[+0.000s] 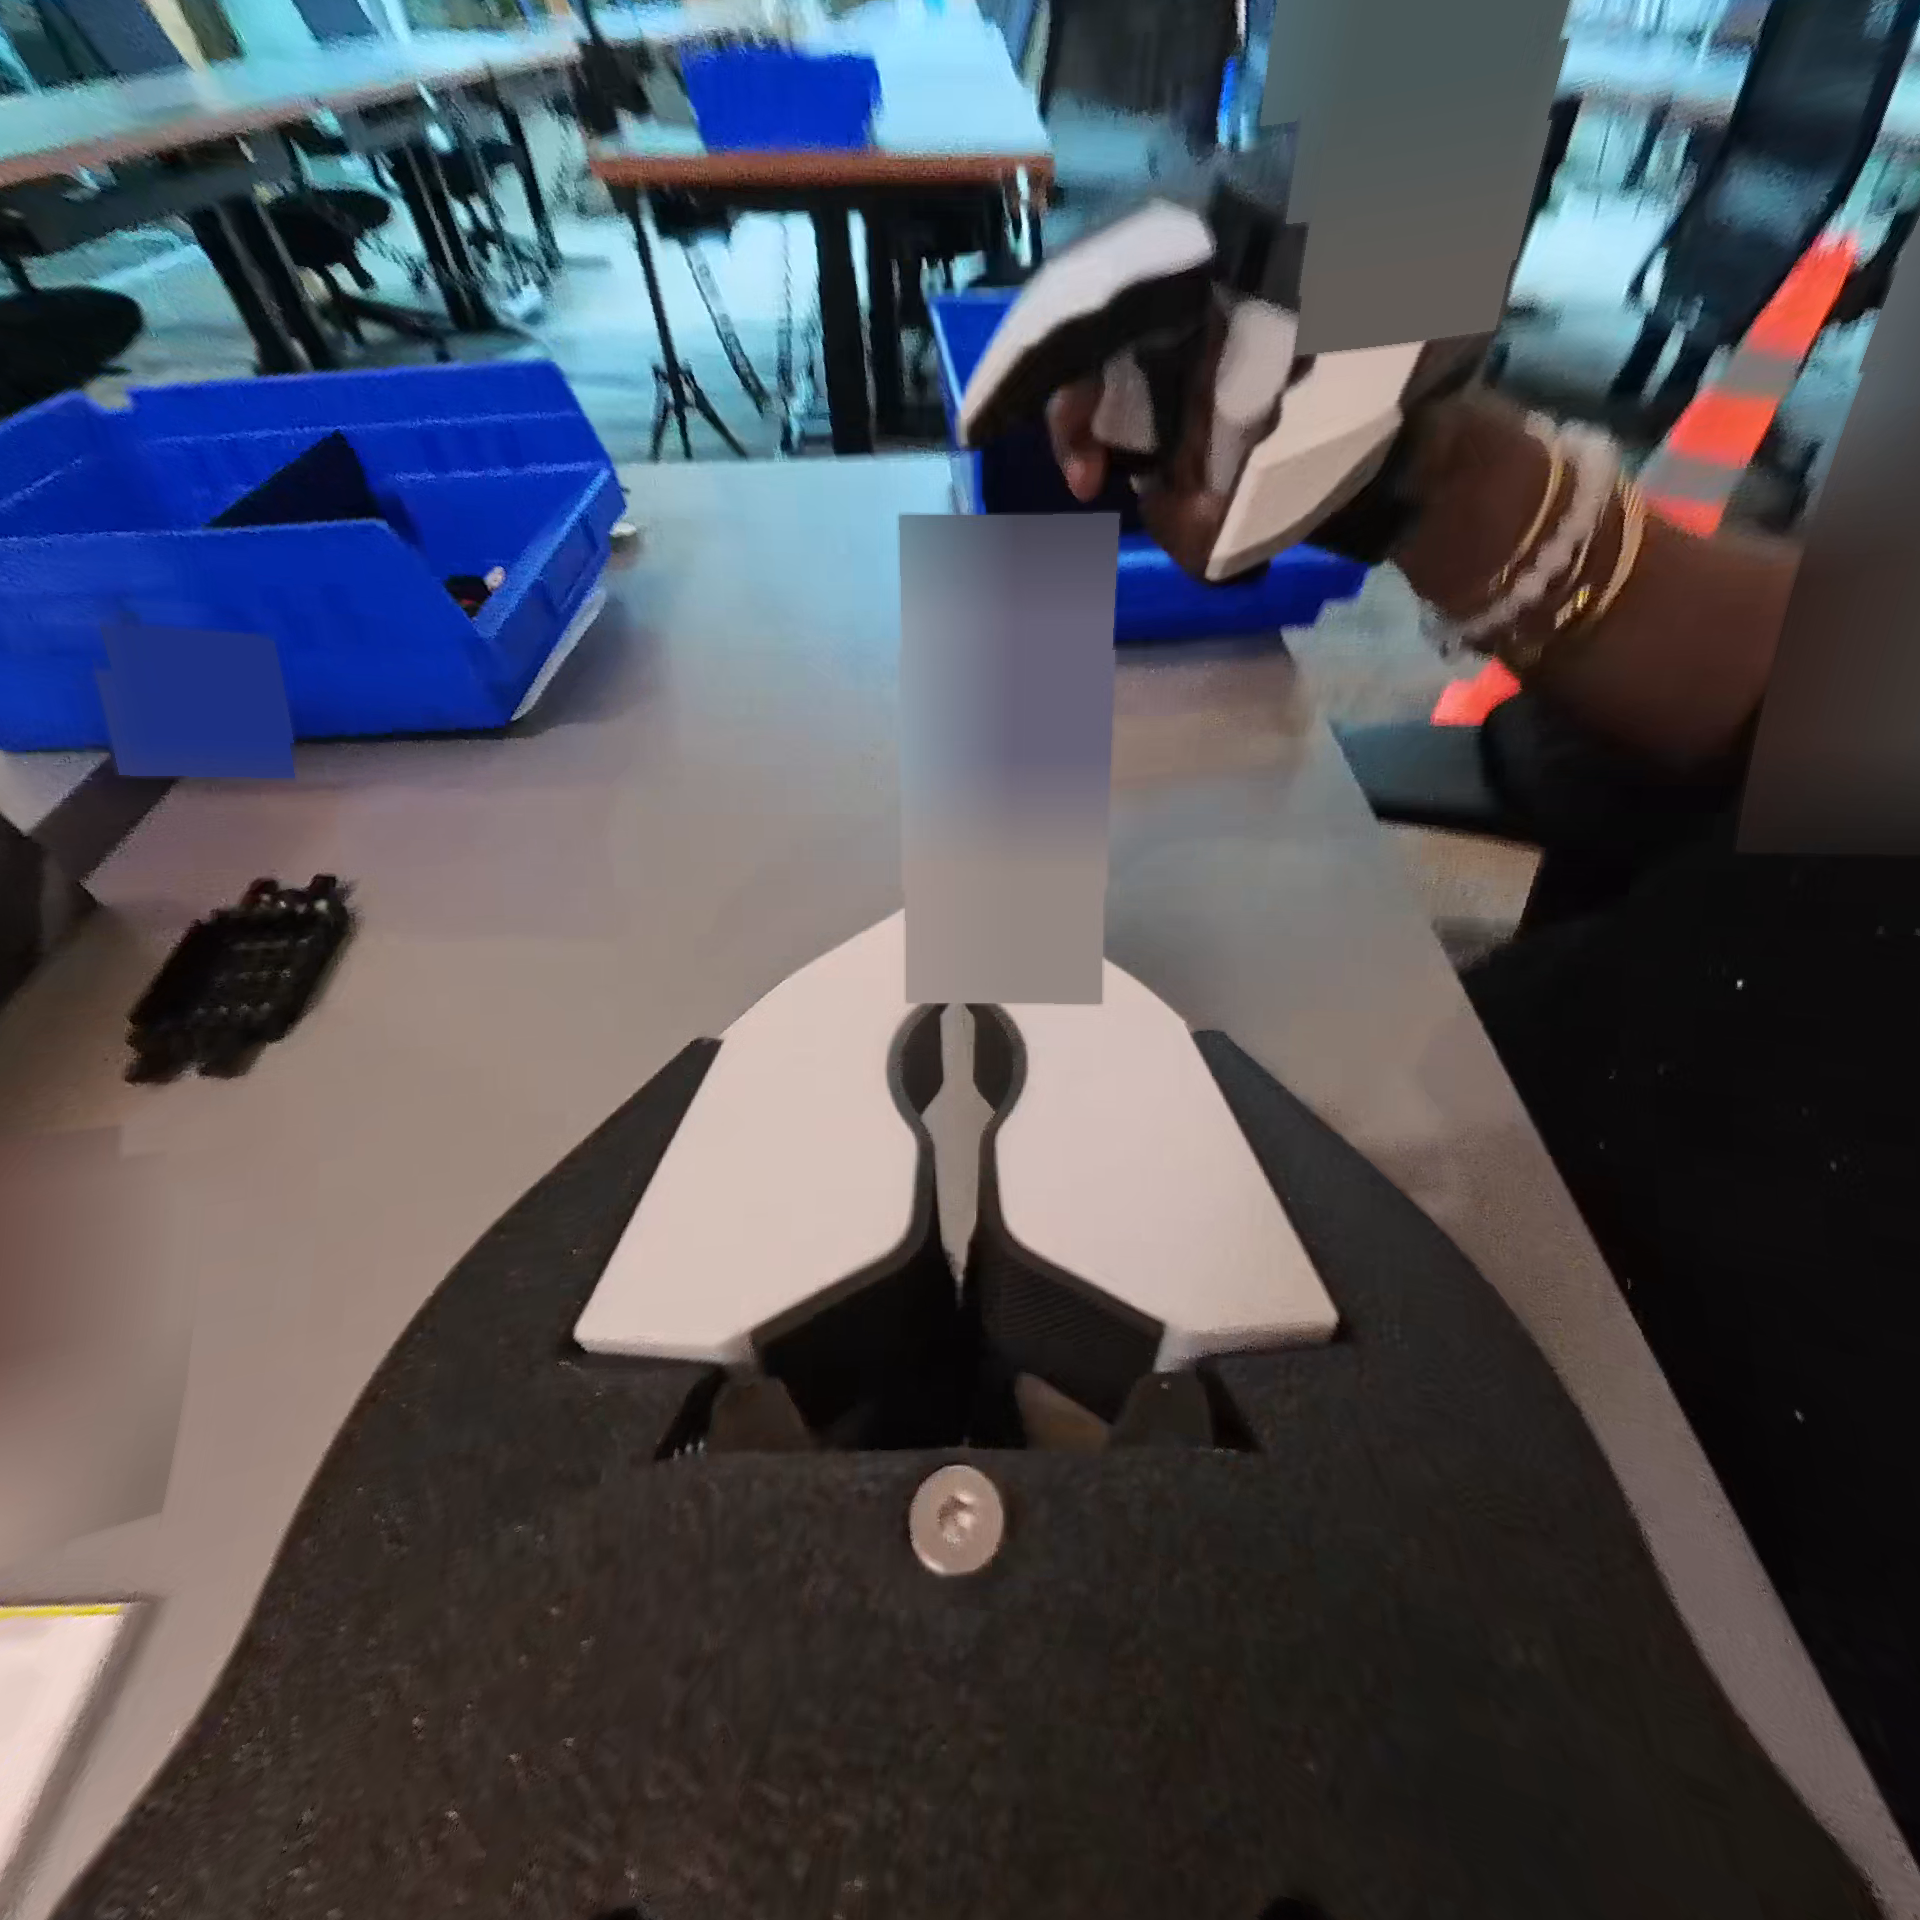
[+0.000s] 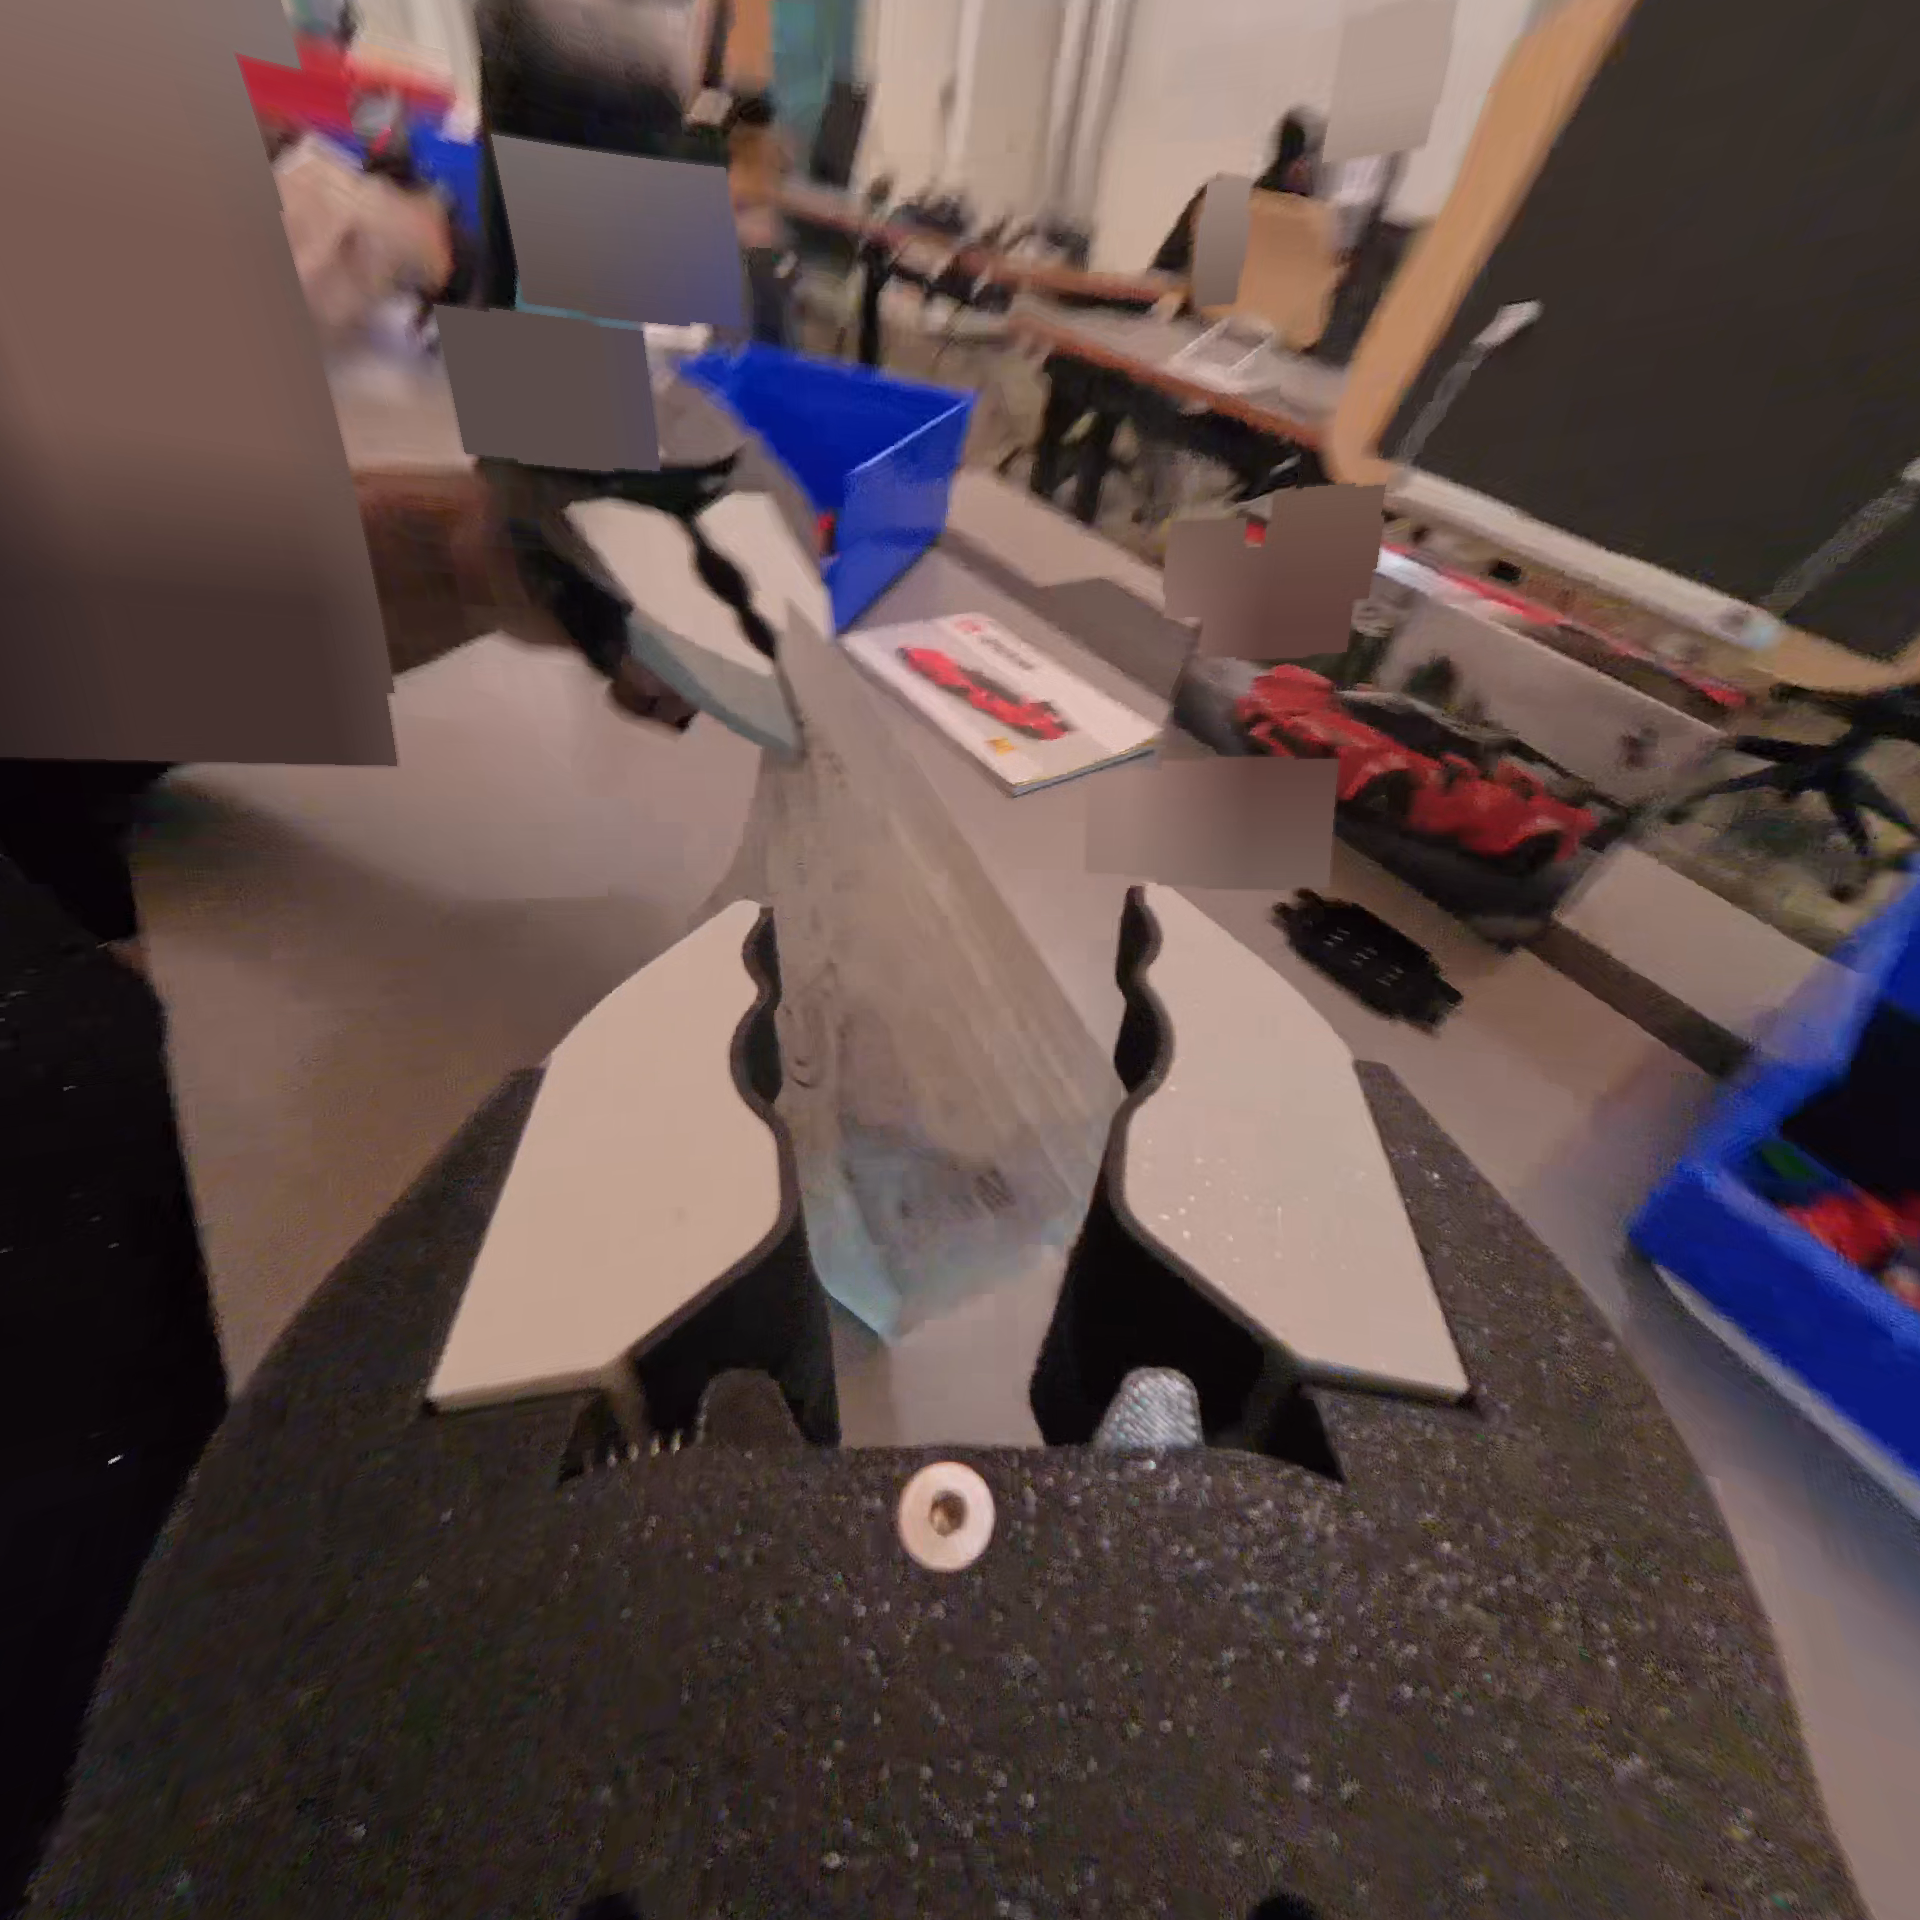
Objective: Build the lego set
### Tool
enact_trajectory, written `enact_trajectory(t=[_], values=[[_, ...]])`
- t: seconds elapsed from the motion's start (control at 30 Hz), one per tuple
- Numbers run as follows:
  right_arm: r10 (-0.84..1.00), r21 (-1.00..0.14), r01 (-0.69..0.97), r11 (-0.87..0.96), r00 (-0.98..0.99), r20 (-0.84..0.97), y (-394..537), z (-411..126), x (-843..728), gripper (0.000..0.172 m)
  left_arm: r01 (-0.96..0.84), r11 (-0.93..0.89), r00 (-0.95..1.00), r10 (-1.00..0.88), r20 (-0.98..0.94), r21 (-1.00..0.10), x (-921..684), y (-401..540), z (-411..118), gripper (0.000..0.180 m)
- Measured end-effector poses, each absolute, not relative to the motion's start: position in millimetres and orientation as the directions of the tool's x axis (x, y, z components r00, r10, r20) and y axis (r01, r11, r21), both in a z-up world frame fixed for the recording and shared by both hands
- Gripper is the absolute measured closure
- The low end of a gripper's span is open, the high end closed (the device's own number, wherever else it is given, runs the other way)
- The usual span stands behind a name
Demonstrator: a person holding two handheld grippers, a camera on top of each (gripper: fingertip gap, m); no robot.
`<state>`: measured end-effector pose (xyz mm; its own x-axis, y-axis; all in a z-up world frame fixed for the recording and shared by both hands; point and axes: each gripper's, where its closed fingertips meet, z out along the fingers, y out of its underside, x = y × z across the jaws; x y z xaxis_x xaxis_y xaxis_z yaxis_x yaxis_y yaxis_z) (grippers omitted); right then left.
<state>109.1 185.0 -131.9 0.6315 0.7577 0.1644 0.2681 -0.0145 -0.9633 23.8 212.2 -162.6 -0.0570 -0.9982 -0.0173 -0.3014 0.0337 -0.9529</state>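
Left wrist view: the left gripper (image 1: 966, 1039) is hovering over the grey tabletop (image 1: 623, 883), jaws closed on a thin pale sheet seen edge-on. A blur patch is hiding the fingertips and the rest of the sheet. A blue bin (image 1: 312, 623) and a black part (image 1: 239, 977) are lying to the left.

Right wrist view: a clear plastic bag (image 2: 883, 987) is stretching from the left gripper's pinch to between the right gripper's (image 2: 940, 914) wide jaws, which are not pressing it. It looks light, limp and slippery, so an edge is likely gripping best. Motion blur is obscuring any contents.

Glossy clear plastic bag (image 2: 914, 1039) – matt (smooth) table (image 2: 416, 987).
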Motion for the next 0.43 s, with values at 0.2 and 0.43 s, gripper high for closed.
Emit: enact_trajectory(t=[0.2, 0.43], values=[[0.866, -0.888, 0.453, 0.077, 0.411, 0.284, 195.4, -100.0, 42.1, 0.140, -0.424, 0.248, -0.186, -0.965, -0.184, -0.871, 45.0, 190.2, -133.5, 0.180], [0.919, -0.875, 0.481, 0.049, 0.321, 0.228, 189.2, -103.1, 41.2, 0.172, -0.390, 0.293, -0.193, -0.953, -0.234, -0.873, 53.4, 187.2, -122.3, 0.178]])
